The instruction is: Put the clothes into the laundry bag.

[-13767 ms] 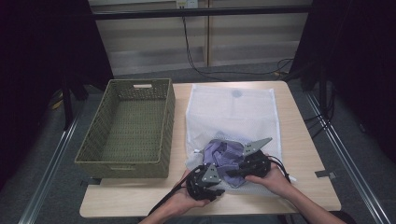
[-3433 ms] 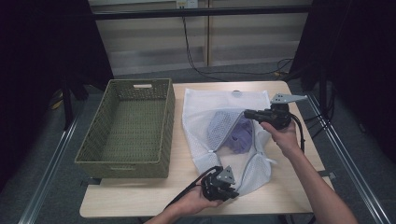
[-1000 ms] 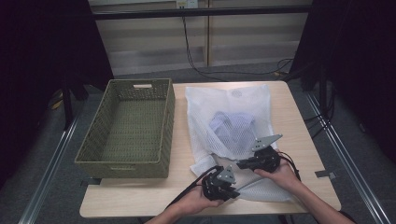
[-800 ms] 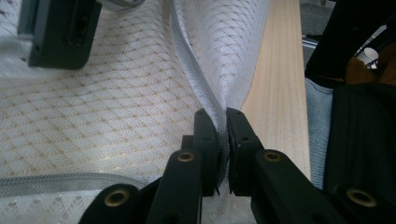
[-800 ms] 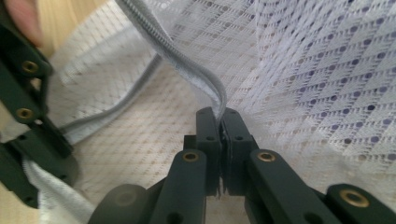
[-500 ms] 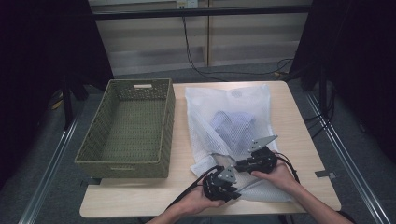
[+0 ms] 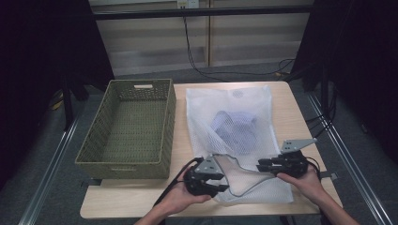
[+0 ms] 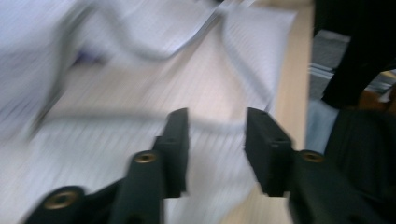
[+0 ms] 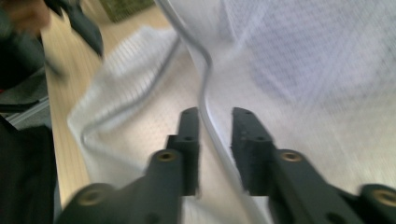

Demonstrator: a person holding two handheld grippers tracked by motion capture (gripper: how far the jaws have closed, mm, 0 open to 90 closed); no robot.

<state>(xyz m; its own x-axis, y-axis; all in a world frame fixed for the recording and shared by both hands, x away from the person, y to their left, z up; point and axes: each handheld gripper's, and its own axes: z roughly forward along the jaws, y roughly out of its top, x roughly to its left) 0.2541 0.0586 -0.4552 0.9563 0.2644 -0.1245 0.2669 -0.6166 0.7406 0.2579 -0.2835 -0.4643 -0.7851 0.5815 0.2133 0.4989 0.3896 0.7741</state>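
Right gripper [image 9: 214, 149]: jaws are parted by a narrow gap, and the grey zipper edge [image 9: 205, 100] of the white mesh laundry bag [image 7: 234, 140] is seen running between them. Nothing is clamped yet; whether the pads touch the edge cannot be told. Left gripper [image 8: 217, 154]: jaws are spread wider, set over the mesh near the bag's open mouth, with nothing held. That view is smeared by blur.

Risks, as judged: if the right jaws are closed off-line, only loose mesh could be pinched and the zipper edge missed, or both layers could be caught so the mouth is pulled shut. A snag of mesh on a jaw corner is possible, since the fabric is slack and rumpled. If the bag is tugged from one side only, it could be dragged toward the 6 o'clock table edge, as it is not pinned down. The purple garment [image 7: 233, 133] inside could be shifted with it.

Pose: in the high view the right gripper [image 7: 283, 165] is held at about 5 o'clock on the table [image 7: 286, 101], pointed toward 9 o'clock, low over the bag's near corner. The left gripper [image 7: 202, 177] is held at about 6 o'clock, angled toward 3 o'clock, so the two face each other across the mouth.

The bag is laid flat from 12 to 6 o'clock, the garment near its centre. A green wicker basket [image 7: 126, 161] sits at 9 o'clock, just beside the bag.
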